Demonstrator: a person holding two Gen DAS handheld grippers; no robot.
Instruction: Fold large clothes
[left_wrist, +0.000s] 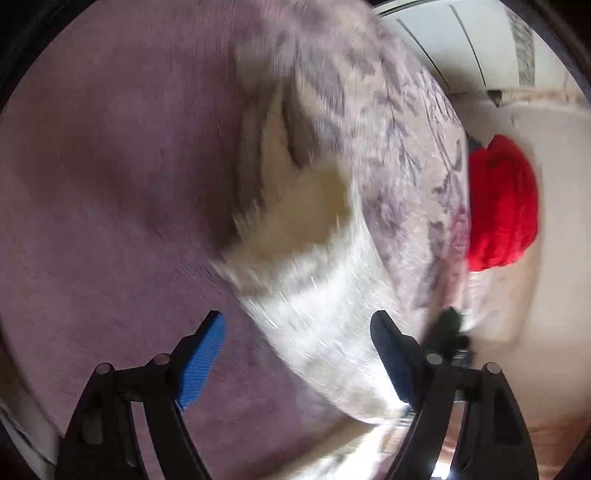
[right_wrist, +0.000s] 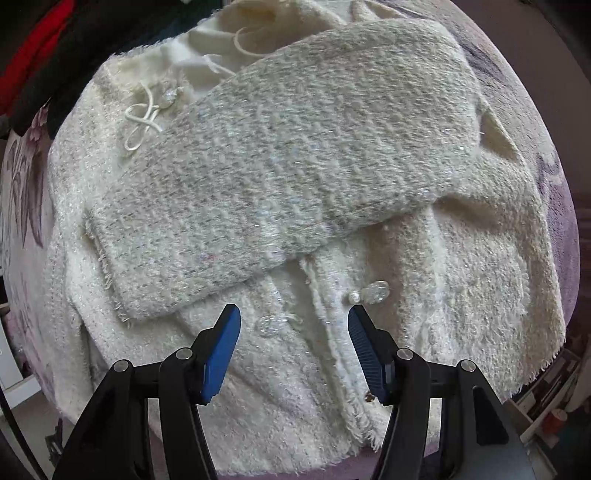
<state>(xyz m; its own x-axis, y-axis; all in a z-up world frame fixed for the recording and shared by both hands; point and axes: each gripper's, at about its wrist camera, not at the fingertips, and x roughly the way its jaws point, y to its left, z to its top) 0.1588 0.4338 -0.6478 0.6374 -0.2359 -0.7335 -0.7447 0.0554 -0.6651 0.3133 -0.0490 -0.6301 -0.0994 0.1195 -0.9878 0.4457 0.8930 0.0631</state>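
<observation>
A cream tweed jacket lies spread on a mauve bedspread, front up, with clear buttons down its placket. One sleeve is folded diagonally across the chest. My right gripper is open and empty just above the jacket's lower front. In the blurred left wrist view the jacket lies to the right of centre, and my left gripper is open and empty over its near edge.
The mauve bedspread has a floral printed part. A red garment lies beyond the bed's far edge; it also shows with dark clothes at top left in the right wrist view. Shelves with small items stand at lower right.
</observation>
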